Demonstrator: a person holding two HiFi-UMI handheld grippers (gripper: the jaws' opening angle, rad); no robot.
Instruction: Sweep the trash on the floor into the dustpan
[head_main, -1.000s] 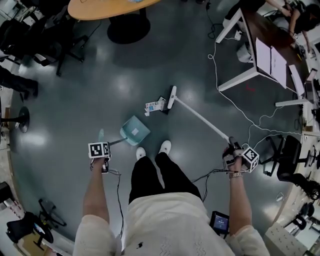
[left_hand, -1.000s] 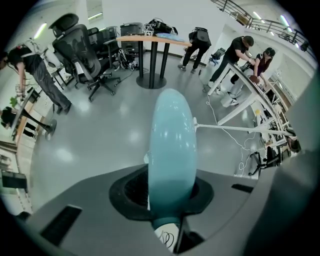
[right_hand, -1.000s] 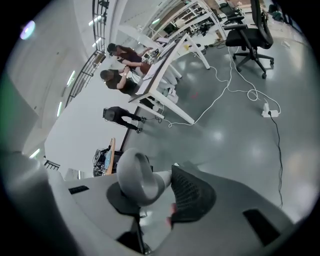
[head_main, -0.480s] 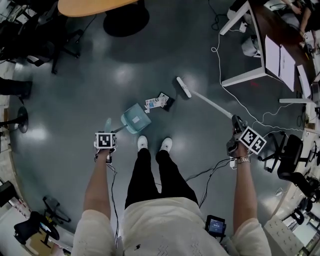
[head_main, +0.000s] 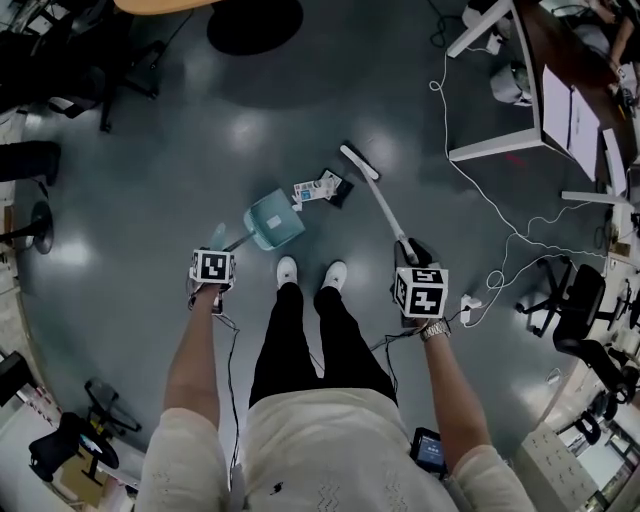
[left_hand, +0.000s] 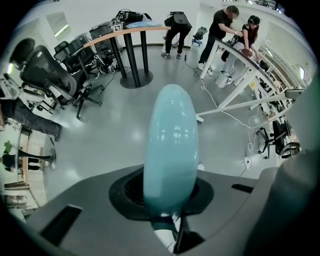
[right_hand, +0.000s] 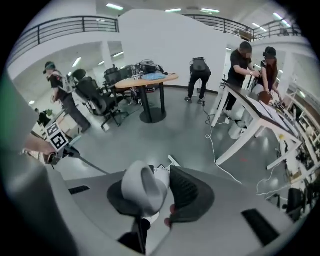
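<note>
Right, the left gripper (head_main: 213, 262) is clamped on the teal handle (left_hand: 170, 145) of the dustpan (head_main: 272, 222). The dustpan sits on the grey floor (head_main: 150, 190), just ahead of the person's white shoes (head_main: 287, 271). Over on the other side, the right gripper (head_main: 414, 262) is pinched tight around the white broom handle (head_main: 385, 210). The broom head (head_main: 358, 162) is down right next to the trash (head_main: 318, 188). Those scraps lie between the broom head and the dustpan, just beside the pan.
</note>
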